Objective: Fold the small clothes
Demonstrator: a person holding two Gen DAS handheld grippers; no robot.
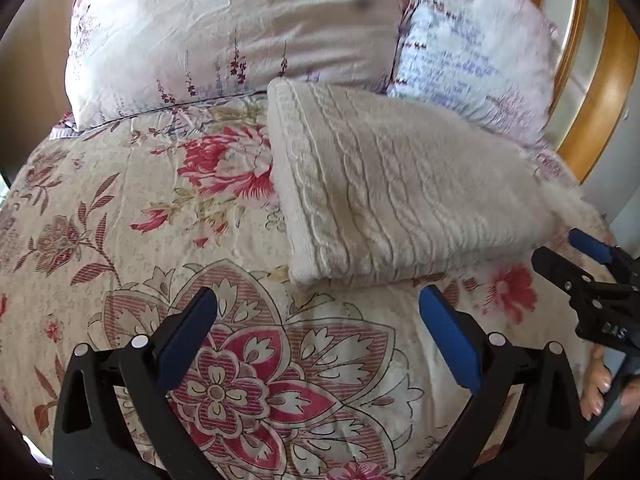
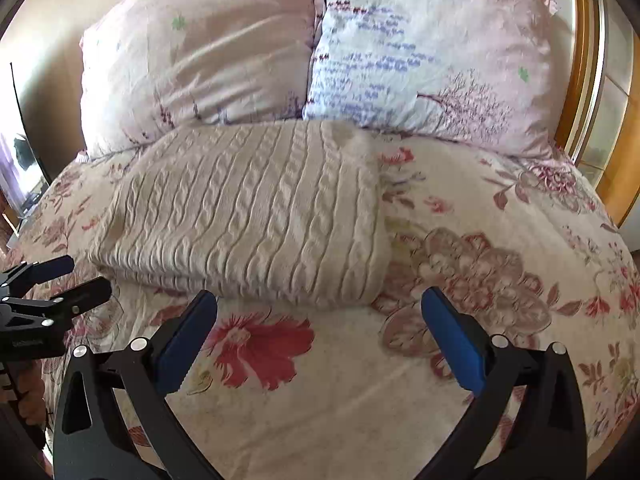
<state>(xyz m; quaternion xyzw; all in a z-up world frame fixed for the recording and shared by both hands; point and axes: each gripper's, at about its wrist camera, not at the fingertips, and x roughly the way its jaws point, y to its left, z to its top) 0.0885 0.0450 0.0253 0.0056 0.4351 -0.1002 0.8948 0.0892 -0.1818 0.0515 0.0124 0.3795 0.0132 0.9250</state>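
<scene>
A cream cable-knit sweater (image 1: 384, 184) lies folded into a thick rectangle on the floral bedspread (image 1: 160, 240), just in front of the pillows. It also shows in the right wrist view (image 2: 256, 216). My left gripper (image 1: 318, 300) is open and empty, hovering just short of the sweater's near edge. My right gripper (image 2: 320, 300) is open and empty, also just short of that edge. The right gripper shows at the right of the left wrist view (image 1: 560, 252), and the left gripper at the left of the right wrist view (image 2: 76, 276).
Two pillows lean at the head of the bed, a pale pink one (image 2: 200, 56) and a blue-patterned one (image 2: 432, 52). A wooden headboard (image 2: 584, 60) curves behind them on the right. The bedspread (image 2: 480, 280) spreads wide to the sweater's right.
</scene>
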